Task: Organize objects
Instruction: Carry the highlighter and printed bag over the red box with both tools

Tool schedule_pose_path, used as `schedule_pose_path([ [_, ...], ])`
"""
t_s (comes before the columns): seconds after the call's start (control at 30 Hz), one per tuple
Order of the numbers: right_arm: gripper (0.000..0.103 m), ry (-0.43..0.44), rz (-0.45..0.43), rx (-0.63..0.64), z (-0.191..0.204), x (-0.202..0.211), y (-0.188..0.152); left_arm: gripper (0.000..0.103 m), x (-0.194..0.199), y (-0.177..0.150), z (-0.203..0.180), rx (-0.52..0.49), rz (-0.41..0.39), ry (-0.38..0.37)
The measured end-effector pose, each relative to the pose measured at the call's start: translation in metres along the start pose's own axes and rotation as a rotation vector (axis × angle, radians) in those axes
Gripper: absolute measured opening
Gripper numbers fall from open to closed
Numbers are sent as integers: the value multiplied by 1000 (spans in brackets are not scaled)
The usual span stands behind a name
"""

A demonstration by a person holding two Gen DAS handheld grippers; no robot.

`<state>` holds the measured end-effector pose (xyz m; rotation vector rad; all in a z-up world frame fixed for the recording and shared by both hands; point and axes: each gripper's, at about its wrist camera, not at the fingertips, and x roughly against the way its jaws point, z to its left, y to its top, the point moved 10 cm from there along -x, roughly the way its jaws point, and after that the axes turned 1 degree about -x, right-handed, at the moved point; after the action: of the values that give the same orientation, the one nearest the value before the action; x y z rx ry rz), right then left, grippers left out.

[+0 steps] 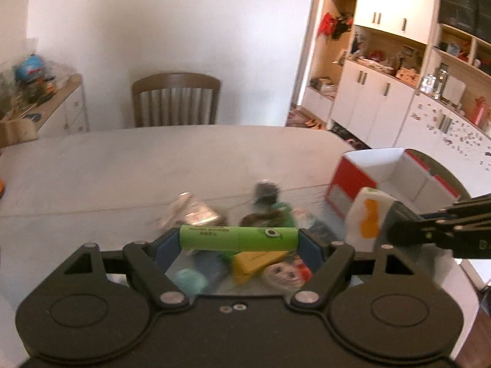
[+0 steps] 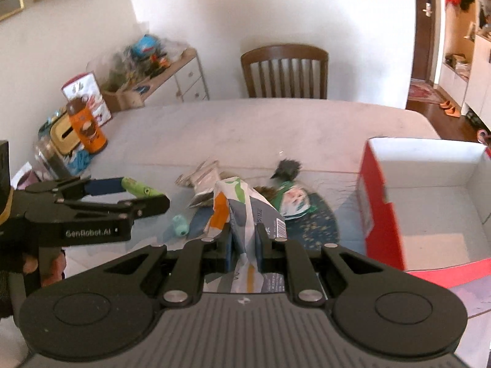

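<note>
My left gripper (image 1: 238,239) is shut on a green tube (image 1: 238,238) with a cartoon eye, held crosswise above a pile of small items. In the right wrist view that left gripper (image 2: 139,191) reaches in from the left with the green tube (image 2: 136,186) in it. My right gripper (image 2: 243,245) is shut on a white, orange and grey packet (image 2: 242,211), held upright; in the left wrist view this packet (image 1: 366,219) shows at the right. A red box (image 2: 380,202) with a white, empty inside stands open at the right.
On the table (image 2: 276,122) lie a foil sachet (image 2: 199,178), a teal cylinder (image 2: 180,225), a green doll with dark hair (image 2: 290,194), a yellow piece (image 1: 254,263) and a painted face figure (image 1: 285,273). An orange bottle (image 2: 86,122) stands far left. A wooden chair (image 2: 284,72) is behind the table.
</note>
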<state>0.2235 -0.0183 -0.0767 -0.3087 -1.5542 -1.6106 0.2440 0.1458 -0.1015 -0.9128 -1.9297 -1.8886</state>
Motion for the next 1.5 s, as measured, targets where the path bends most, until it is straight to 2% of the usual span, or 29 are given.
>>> schedule_pose_path([
  [0.33,14,-5,-49,-53,-75,35,14,80,-15,24,-95,-60,-22,-45],
  [0.5,14,-40,-61,-72,-125,48,18,80,-30,35,-144,-78,-30,-69],
  [0.8,14,-84,-86,-79,-203,59,28,80,-63,48,-205,-91,-17,-90],
  [1.17,14,-122,-89,-111,-278,37,47,80,-113,52,-263,-151,31,-95],
  [1.5,14,-123,-14,-127,-320,-8,41,80,-171,46,-290,-189,146,-74],
])
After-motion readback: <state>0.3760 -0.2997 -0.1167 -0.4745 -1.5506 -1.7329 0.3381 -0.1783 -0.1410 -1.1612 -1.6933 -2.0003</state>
